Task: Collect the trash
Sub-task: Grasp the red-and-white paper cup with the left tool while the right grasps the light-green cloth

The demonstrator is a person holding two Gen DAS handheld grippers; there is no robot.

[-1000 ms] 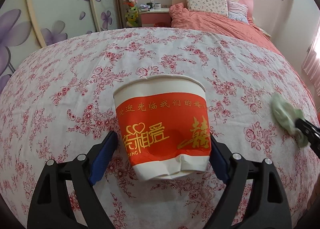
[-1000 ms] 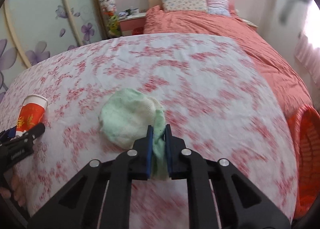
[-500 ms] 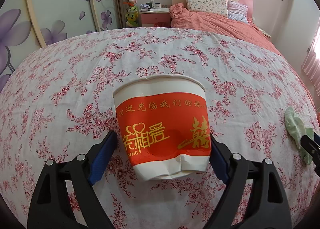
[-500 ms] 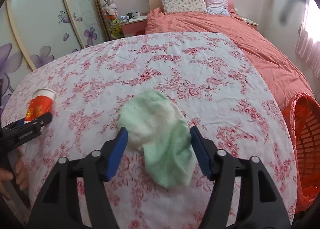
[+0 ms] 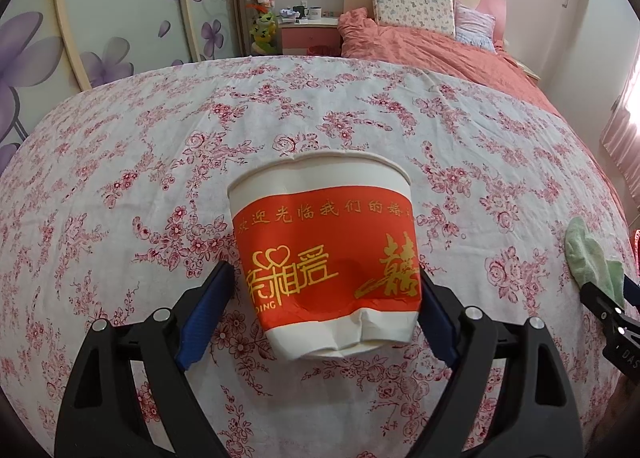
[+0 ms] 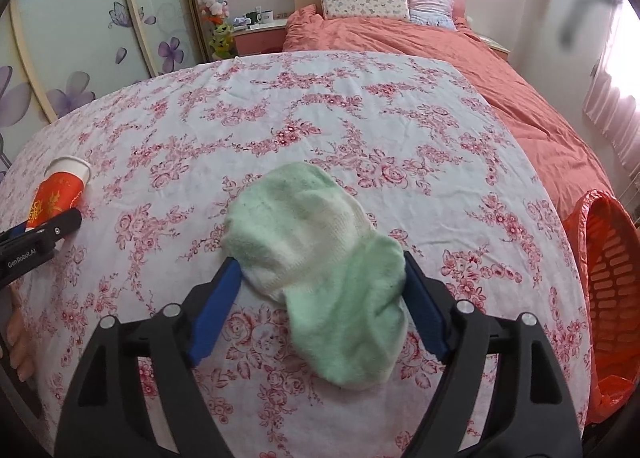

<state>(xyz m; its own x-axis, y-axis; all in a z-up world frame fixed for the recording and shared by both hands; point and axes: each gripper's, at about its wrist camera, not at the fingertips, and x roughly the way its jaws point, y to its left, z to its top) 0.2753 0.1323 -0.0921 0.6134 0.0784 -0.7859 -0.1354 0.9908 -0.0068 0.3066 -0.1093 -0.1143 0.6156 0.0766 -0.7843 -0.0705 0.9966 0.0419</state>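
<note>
Since a second before, the right gripper had let go of the pale green sock: its jaws, then pinched shut on the cloth, now stood wide apart, with the sock lying loose on the floral bedsheet between them, its heel bulging just ahead of the blue pads and its toe trailing back toward the wrist. The left gripper had not shifted; its jaws stood equally wide, one on each side of the red-and-white paper cup, which lay on its side between them, base toward the camera and rim pointing away, and whether the pads touched the wall could not be told. The cup looked light and thin-walled, already dented near its base, so a firm squeeze would likely crush it; gripping across the stiffer lower band seemed safest. The sock was soft and limp and would probably bunch under the pads, so its thick middle fold offered the best hold. An orange mesh basket stood beyond the right jaw, off the bed's edge.
</note>
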